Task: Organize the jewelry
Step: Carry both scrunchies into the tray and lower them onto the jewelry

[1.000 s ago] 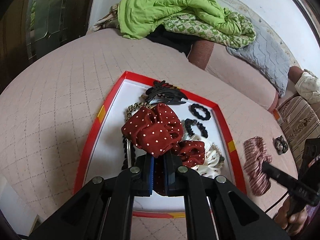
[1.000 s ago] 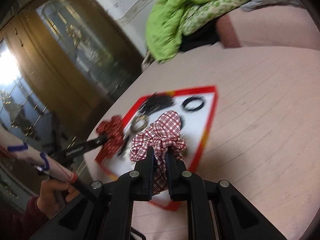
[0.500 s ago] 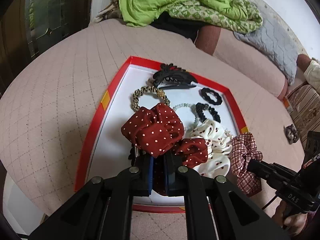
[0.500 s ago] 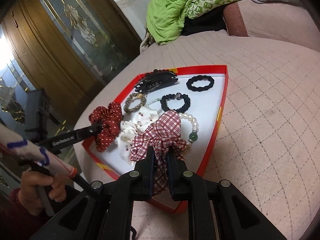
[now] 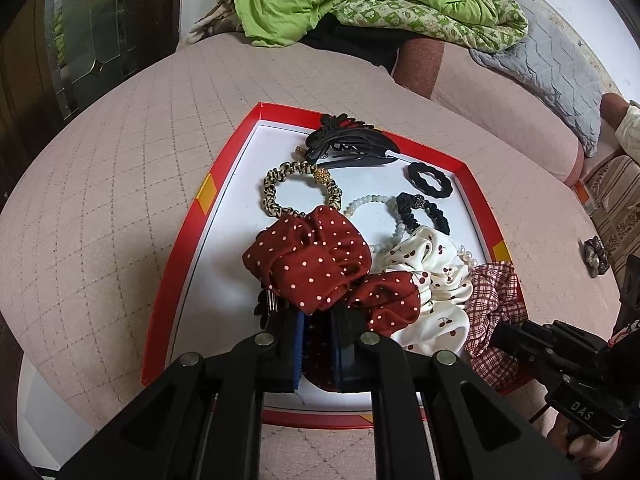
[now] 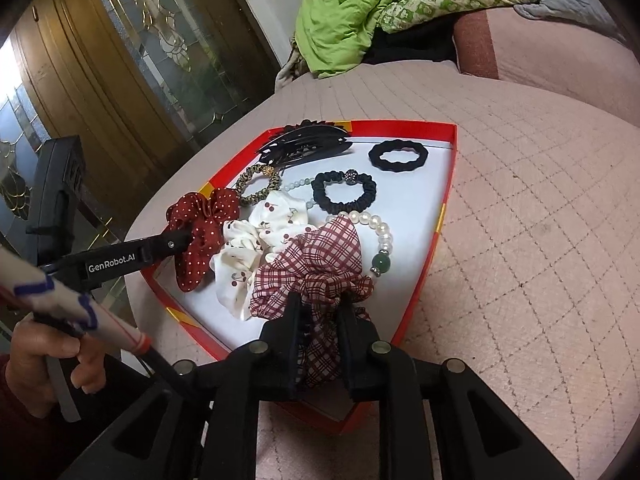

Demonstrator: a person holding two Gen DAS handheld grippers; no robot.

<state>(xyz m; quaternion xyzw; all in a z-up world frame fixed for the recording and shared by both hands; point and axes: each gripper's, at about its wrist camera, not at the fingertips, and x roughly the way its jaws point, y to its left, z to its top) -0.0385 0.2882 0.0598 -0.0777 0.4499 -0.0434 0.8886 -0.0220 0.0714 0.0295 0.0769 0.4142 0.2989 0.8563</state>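
Placement into the red tray [image 6: 447,184] is the step in hand: the left gripper [image 5: 318,344] is clamped on the dotted red scrunchie [image 5: 308,258] at the tray's near left. The right gripper [image 6: 320,332] has just been opening, with the checked scrunchie [image 6: 316,264] between its jaws, lying at the tray's near right beside the cherry-print scrunchie [image 6: 256,240]. Next, I judge, both jaws must open fully and lift away without dragging fabric out.
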